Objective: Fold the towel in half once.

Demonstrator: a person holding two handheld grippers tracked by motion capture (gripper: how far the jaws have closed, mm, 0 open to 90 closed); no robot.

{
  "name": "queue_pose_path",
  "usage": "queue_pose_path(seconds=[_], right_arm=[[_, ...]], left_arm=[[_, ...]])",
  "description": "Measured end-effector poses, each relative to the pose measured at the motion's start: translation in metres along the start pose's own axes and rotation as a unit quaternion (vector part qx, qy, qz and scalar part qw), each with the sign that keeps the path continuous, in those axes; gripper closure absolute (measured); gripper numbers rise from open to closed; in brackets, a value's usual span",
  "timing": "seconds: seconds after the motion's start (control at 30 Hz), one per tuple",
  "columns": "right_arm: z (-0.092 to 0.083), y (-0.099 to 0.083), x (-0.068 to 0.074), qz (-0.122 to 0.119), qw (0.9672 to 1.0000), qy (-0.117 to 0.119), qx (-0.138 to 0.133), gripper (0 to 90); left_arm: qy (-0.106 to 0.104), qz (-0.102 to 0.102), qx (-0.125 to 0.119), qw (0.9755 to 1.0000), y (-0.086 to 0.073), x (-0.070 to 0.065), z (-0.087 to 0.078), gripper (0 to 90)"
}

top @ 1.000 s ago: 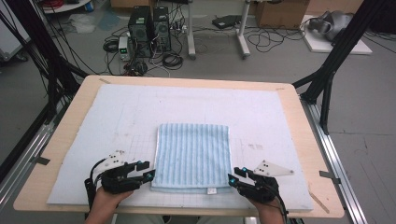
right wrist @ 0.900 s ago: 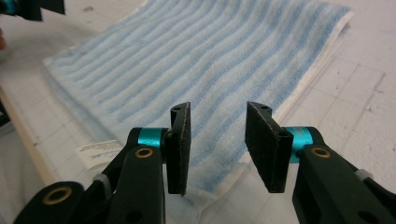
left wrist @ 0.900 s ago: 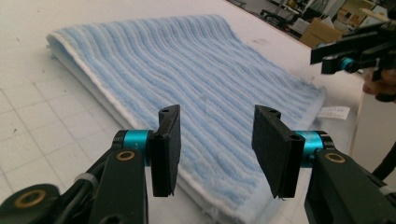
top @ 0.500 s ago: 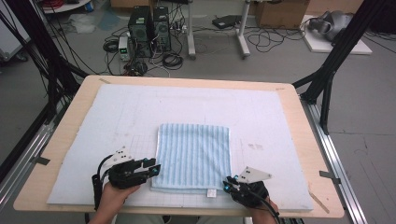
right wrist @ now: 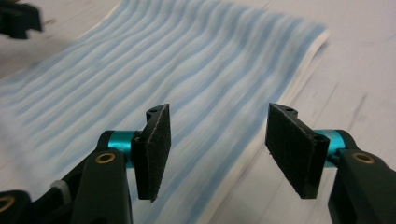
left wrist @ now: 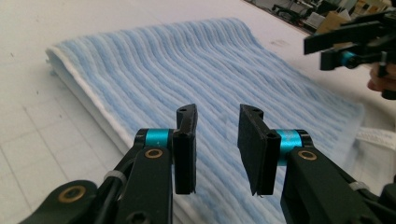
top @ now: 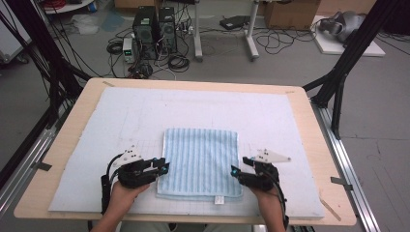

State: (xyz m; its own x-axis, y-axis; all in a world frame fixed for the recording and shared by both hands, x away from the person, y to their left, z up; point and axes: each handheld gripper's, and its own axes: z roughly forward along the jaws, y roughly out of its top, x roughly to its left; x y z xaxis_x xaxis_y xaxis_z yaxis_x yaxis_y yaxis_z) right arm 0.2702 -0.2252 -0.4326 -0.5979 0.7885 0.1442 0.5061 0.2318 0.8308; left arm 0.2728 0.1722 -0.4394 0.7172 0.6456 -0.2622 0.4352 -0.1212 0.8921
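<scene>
Both claws, the left claw closing a bit and the right claw just opening, hold nothing beside the soft, floppy, light towel, best pinched at its near corners.

towel: pale blue with fine darker blue stripes, white edge; small white tag
table mat: pale blue-white, faint grid lines
tabletop: light wood
gripper pads: black; collars behind them turquoise
</scene>
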Motion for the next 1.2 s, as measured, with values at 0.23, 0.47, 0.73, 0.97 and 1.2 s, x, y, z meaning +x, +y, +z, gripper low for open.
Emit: queue_pose_path(seconds=[0.23, 0.47, 0.73, 0.97, 1.2], right_arm=[[0.047, 0.041, -0.019, -0.048, 0.9973, -0.054, 0.014, 75.2], [0.081, 0.046, -0.037, -0.031, 0.9933, -0.086, 0.070, 74.2], [0.053, 0.045, -0.043, -0.012, 0.9967, -0.074, 0.031, 60.0], [0.015, 0.039, -0.045, 0.008, 0.9984, -0.056, -0.011, 26.7], [-0.004, 0.033, -0.046, -0.019, 0.9972, -0.068, -0.027, 11.5]], left_arm=[[0.007, -0.006, -0.007, 0.9999, 0.007, 0.006, 0.005, 67.3], [0.020, -0.013, -0.014, 0.9996, 0.012, 0.012, 0.004, 61.0], [0.034, -0.005, -0.035, 0.9988, 0.016, 0.021, -0.002, 48.7], [0.032, -0.005, -0.048, 0.9983, 0.035, 0.029, -0.008, 25.8], [0.034, 0.006, -0.046, 0.9983, 0.042, 0.030, -0.011, 18.0]])
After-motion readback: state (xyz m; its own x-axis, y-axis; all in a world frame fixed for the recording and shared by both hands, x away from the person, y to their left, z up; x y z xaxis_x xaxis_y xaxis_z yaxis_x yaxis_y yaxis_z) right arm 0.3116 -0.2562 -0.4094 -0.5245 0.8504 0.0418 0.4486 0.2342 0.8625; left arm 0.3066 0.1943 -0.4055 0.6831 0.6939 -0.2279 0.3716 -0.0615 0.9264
